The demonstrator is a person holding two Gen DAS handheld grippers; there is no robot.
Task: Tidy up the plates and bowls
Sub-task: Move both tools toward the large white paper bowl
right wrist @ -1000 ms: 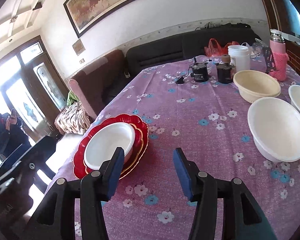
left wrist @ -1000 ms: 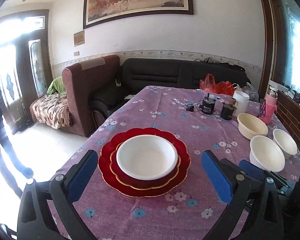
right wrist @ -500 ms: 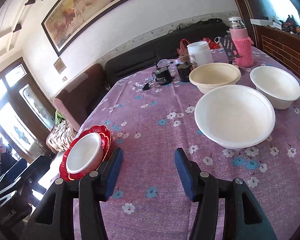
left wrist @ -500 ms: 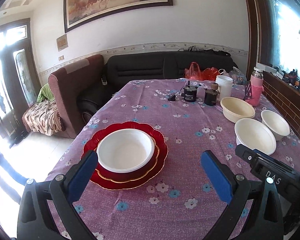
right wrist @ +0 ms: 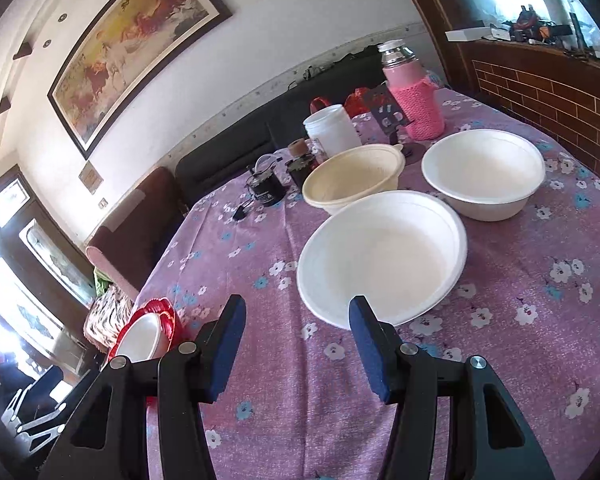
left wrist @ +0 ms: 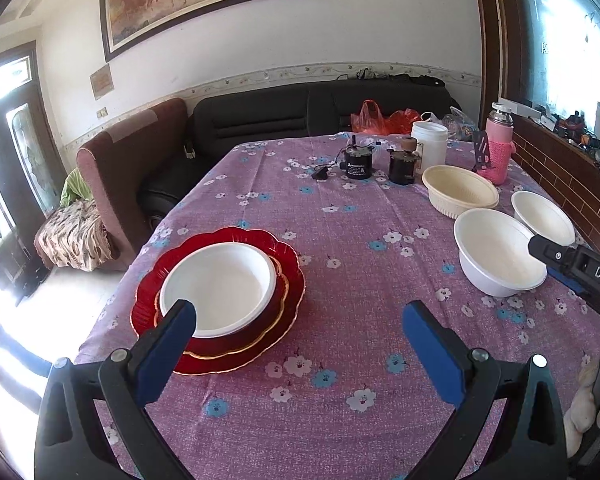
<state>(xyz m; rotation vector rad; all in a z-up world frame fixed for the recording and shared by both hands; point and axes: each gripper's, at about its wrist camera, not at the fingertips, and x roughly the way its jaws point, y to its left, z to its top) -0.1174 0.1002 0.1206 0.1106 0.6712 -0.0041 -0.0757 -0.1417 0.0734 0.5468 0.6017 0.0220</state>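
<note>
A white bowl [left wrist: 220, 286] sits on stacked red scalloped plates [left wrist: 288, 280] at the table's left. My left gripper [left wrist: 300, 320] is open and empty, above the cloth just right of them. On the right stand a large white bowl [right wrist: 380, 256], a second white bowl [right wrist: 484, 178] and a cream bowl [right wrist: 352, 178]. My right gripper [right wrist: 298, 312] is open and empty, its right fingertip at the large white bowl's near rim. The right gripper's body shows in the left wrist view [left wrist: 580, 272] beside that bowl [left wrist: 496, 256]. The red plates show small in the right wrist view [right wrist: 148, 332].
A purple flowered cloth [left wrist: 340, 240] covers the table. At the far end stand a pink flask [right wrist: 414, 92], a white jar [right wrist: 332, 128], and two dark jars [left wrist: 358, 162]. A brick ledge [right wrist: 540, 92] runs along the right; sofas [left wrist: 300, 116] lie behind.
The right gripper has swung right and forward to the large white bowl. The left gripper's view has shifted right, leaving the red plates nearer its left finger.
</note>
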